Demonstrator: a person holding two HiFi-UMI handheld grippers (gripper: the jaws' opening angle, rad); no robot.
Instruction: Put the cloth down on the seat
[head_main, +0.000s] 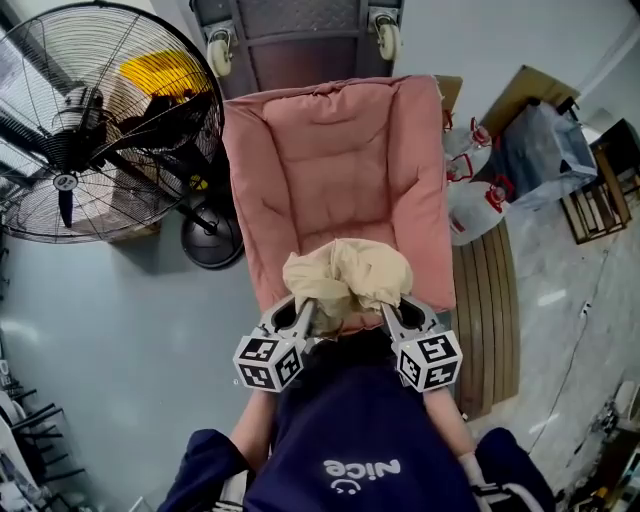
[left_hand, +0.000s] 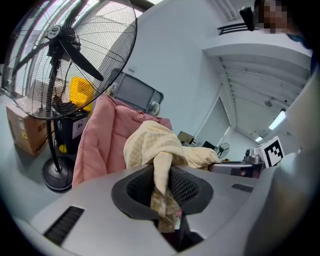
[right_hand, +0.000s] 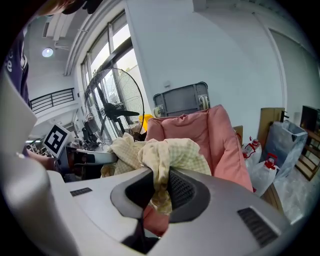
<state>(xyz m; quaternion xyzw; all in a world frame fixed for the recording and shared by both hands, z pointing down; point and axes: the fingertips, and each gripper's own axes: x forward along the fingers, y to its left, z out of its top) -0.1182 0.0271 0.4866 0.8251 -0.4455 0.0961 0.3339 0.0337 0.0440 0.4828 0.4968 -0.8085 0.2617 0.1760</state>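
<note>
Your left hand-held gripper (head_main: 304, 318) and right hand-held gripper (head_main: 393, 318) each clamp one end of the cloth (head_main: 347, 274), bunched between them at the front edge of the seat (head_main: 330, 170); you're mid-delivery, so next, I judge, lower it onto the cushion and release both.

Cream cloth (head_main: 347, 275) over pink seat (head_main: 330, 150) front edge, left claw (head_main: 308, 310), right claw (head_main: 387, 310) clamped on it

Grey left gripper (head_main: 311, 314), navy printed shirt (head_main: 350, 440)
</note>
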